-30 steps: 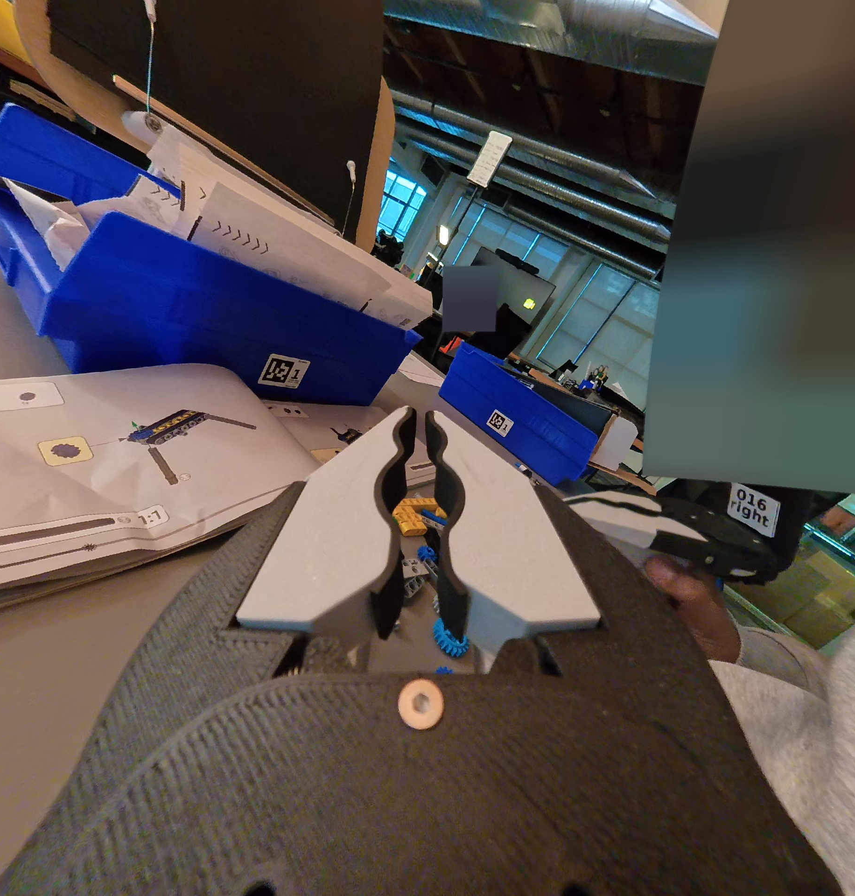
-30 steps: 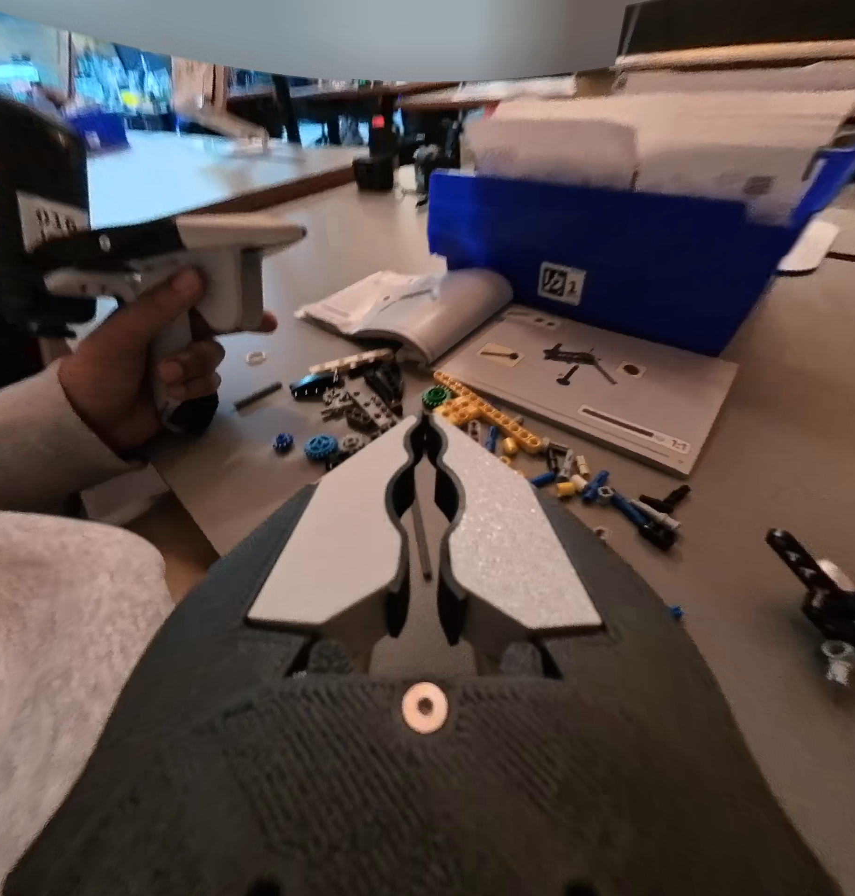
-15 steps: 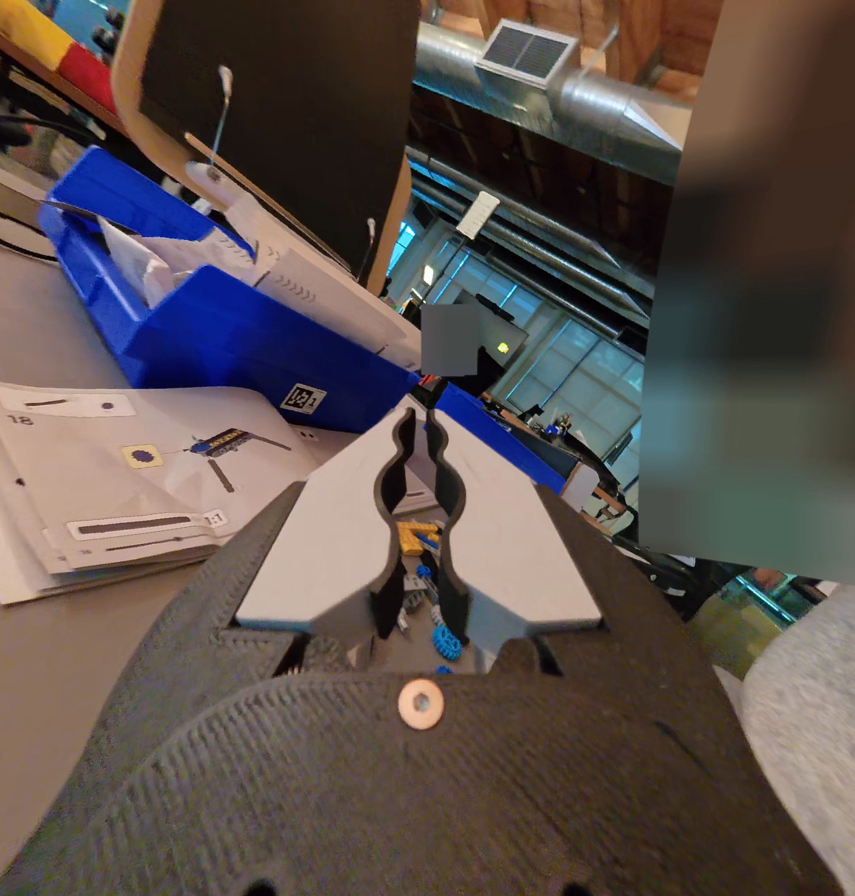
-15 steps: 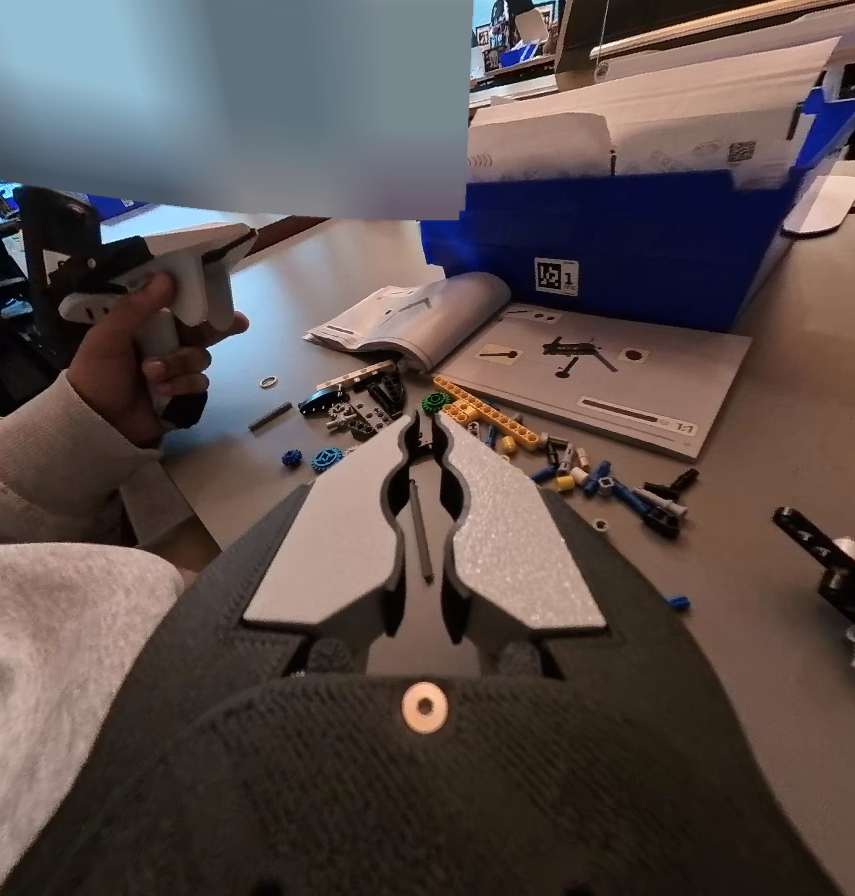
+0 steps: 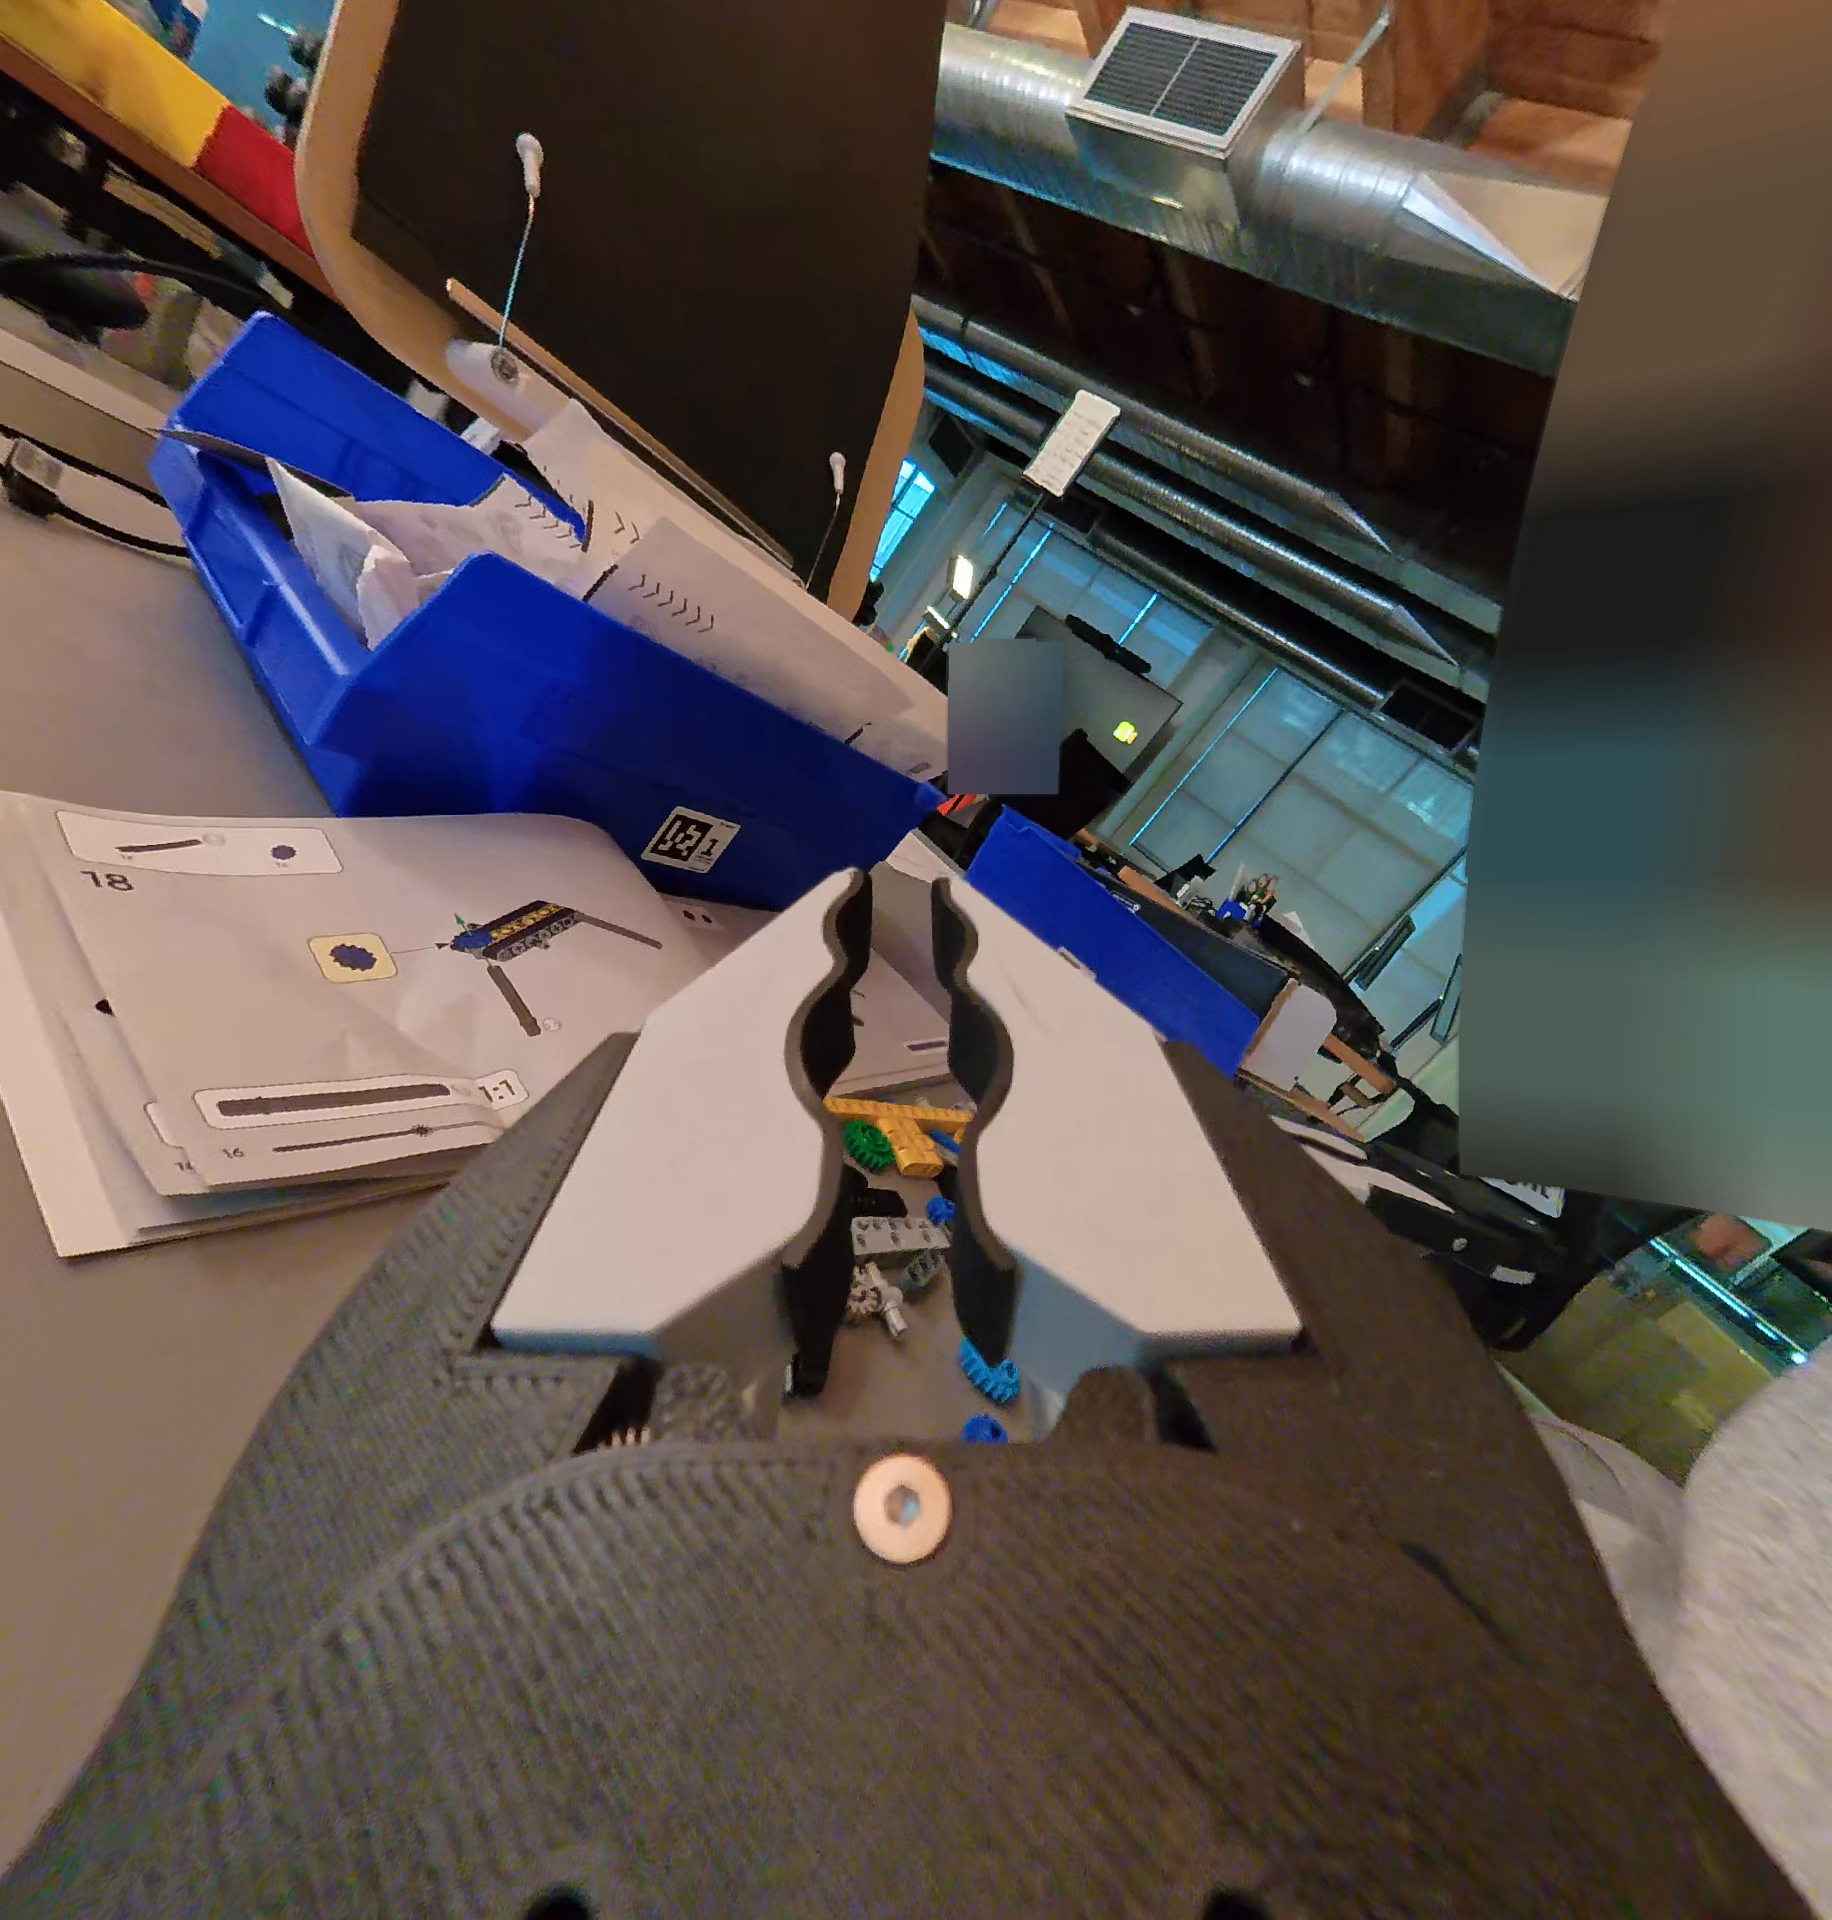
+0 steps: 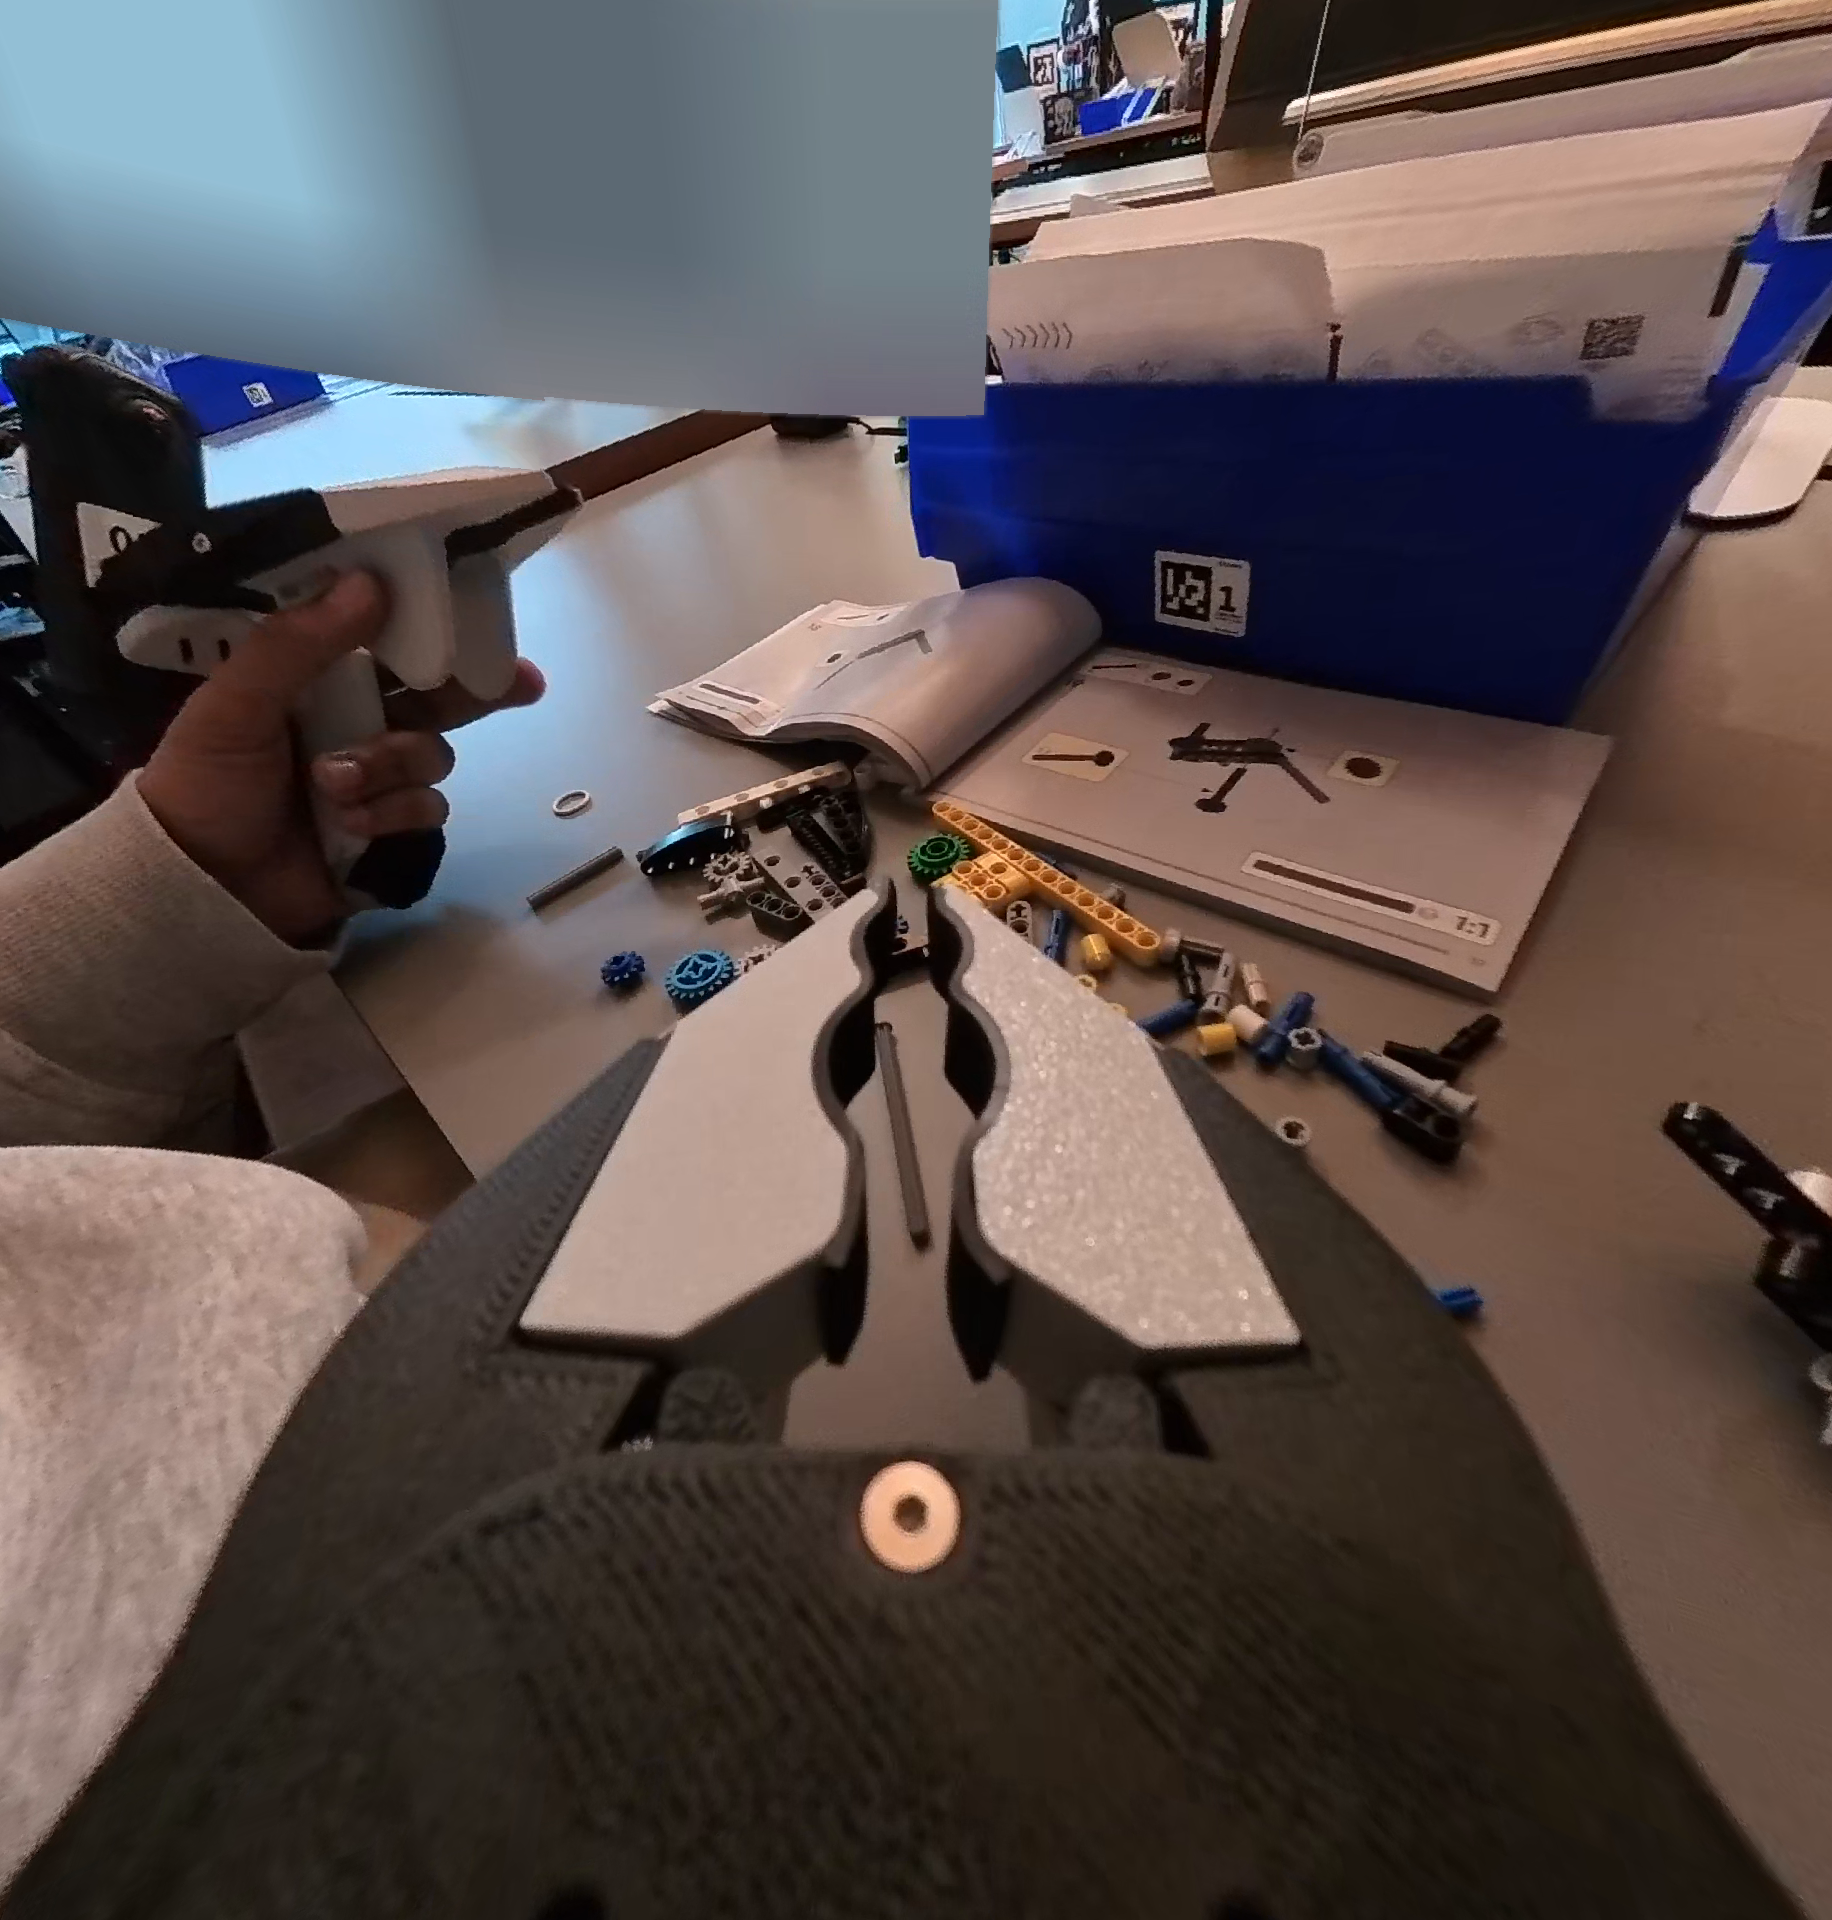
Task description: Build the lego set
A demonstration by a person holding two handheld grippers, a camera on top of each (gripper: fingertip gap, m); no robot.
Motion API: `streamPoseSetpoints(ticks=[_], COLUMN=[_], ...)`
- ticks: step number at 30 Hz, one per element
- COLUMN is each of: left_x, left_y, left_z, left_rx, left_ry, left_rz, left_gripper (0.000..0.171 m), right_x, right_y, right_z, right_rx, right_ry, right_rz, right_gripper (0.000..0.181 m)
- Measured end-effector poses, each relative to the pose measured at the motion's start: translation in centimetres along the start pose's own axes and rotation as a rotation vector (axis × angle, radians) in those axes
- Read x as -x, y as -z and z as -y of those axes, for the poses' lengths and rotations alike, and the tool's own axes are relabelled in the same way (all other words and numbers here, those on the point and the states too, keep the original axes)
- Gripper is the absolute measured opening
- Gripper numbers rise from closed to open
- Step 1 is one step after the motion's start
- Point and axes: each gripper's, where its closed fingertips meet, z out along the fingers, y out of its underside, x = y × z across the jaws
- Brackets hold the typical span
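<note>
Loose lego pieces lie on the grey table: a yellow beam, a green gear, blue gears, black and grey parts, and blue and grey pins. My right gripper hovers just in front of this pile. A thin grey axle lies lengthwise between its nearly closed fingers. My left gripper is empty, with a narrow gap at the tips, and is raised over the pile. The yellow piece shows through that gap. It also shows hand-held at the left of the right wrist view.
An open instruction booklet lies behind the pile and also shows in the left wrist view. A blue bin full of paper bags stands behind it. A black sub-assembly lies at the right edge. A short grey axle lies left of the pile. The left gripper's tips are roughly 20 centimeters from the right gripper's. My right gripper is the nearer one to the thin grey axle: about 8 centimeters, against 20 centimeters.
The left view has swung left, showing more of the booklet and bin, and its tips have parted slightly. The grey axle has stayed between the right fingers while the view shifted.
</note>
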Motion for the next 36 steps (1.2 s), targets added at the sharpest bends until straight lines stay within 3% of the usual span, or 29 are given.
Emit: streamPoseSetpoints(ticks=[36], left_x=[0.5], left_y=[-0.6], left_z=[-1.1], left_rx=[0.045], left_ry=[-0.003], left_rz=[0.007], left_gripper=[0.014], right_x=[0.3], right_y=[0.0], right_z=[-0.4], right_rx=[0.009], right_ry=[-0.003], right_rz=[0.015], right_gripper=[0.006])
